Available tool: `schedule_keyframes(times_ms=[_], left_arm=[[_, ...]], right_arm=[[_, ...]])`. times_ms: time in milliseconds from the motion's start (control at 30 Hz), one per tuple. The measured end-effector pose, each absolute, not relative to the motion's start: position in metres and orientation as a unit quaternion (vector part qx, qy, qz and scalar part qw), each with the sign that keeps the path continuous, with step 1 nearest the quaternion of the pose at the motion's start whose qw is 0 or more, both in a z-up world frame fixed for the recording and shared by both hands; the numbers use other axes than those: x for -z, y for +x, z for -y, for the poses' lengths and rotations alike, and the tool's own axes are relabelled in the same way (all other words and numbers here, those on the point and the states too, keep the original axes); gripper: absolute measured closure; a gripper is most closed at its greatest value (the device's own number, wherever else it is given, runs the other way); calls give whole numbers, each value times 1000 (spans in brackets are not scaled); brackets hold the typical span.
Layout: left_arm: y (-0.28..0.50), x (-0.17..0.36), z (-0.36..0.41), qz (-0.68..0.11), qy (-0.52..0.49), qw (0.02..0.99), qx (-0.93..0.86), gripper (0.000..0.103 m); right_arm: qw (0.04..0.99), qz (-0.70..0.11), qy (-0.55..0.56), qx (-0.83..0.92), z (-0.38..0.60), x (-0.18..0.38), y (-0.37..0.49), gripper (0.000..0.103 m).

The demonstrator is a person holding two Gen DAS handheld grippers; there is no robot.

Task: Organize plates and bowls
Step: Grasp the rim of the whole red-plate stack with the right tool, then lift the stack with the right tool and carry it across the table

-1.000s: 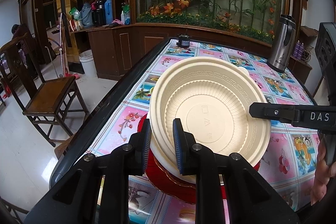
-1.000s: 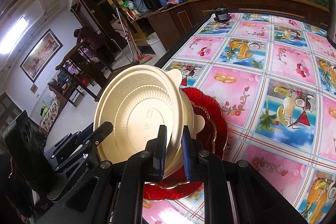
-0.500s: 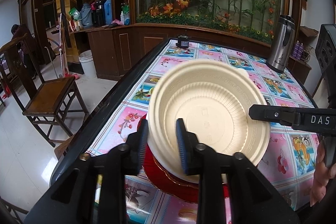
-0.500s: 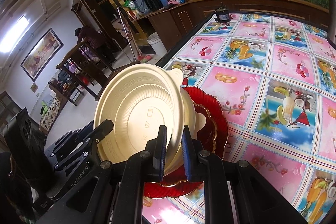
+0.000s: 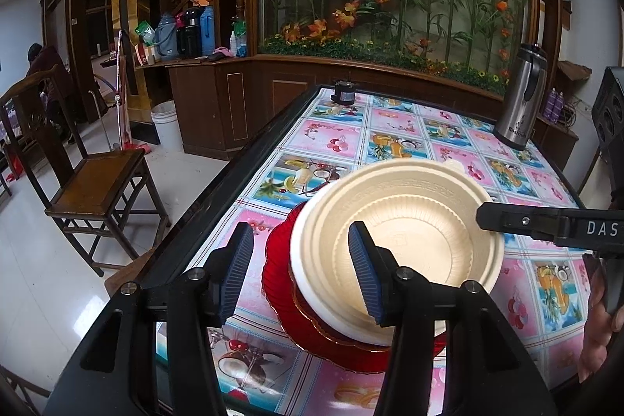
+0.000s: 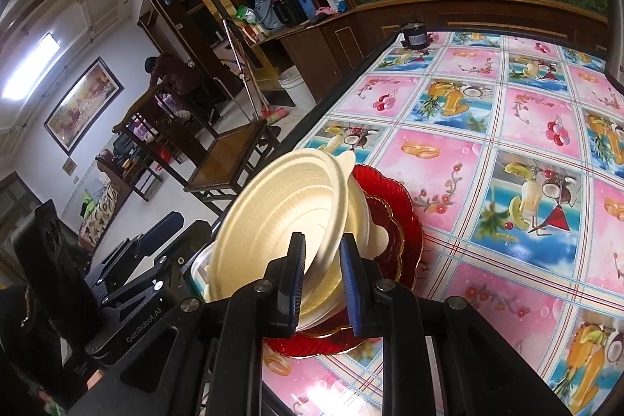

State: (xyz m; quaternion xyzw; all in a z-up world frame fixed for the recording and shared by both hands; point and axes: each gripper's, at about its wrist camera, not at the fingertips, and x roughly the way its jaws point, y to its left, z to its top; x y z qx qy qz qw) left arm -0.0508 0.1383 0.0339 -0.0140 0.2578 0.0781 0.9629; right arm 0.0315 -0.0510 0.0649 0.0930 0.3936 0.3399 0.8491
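Cream bowl: a ribbed, pale plastic bowl [image 5: 405, 240] tops the stack at the near left edge of the worktop [image 5: 409, 127], tilted up on its left side.
Second bowl: another cream bowl [image 6: 362, 217] of the same kind sits directly under it, its rim tab showing at the far side.
Red plates: scalloped red plates [image 5: 280, 283] with gold edging lie at the bottom of the stack, flat on the fruit-patterned cloth.
Left gripper: the left gripper [image 5: 300, 268] straddles the near left rim of the top bowl; its jaws are opening, spread wide, one blue pad outside the stack and one over the bowl's inside, neither pressing on the rim.
Right gripper: the right gripper [image 6: 320, 283] reaches in from the right; its jaws are opening, though the pads pinch the right rim of the top bowl.
Flask: a steel vacuum flask [image 5: 520, 96] stands upright at the far right of the worktop, well apart from the stack.
Small black object: it sits at the far left end of the worktop [image 5: 343, 92]; what it is cannot be told.
Chair: a dark wooden chair [image 5: 89, 178] stands on the floor to the left of the worktop.
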Motion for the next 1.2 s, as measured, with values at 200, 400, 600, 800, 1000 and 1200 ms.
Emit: schedule_keyframes(times_ms=[200,400,600,800,1000,1200], left_arm=[[-55,-39,-145,-252,-26,965,-74,54],[-60,-40,-157,-251,-41,965,-73,54],[-60,-25,-205,-275,-110,952,-80,54],[-46,6,-235,-315,-191,929,-28,59],[-29,21,-225,-343,-193,919,3,71],[-21,30,-220,-358,-187,915,15,79]], right_arm=[[855,-379,100,-338,60,-74,26,79],[857,-373,116,-336,74,-75,24,79],[868,-379,148,-286,111,-60,37,79],[850,-414,178,-274,125,-26,57,79],[822,-446,193,-296,111,0,70,79],[816,-459,187,-298,96,13,75,79]])
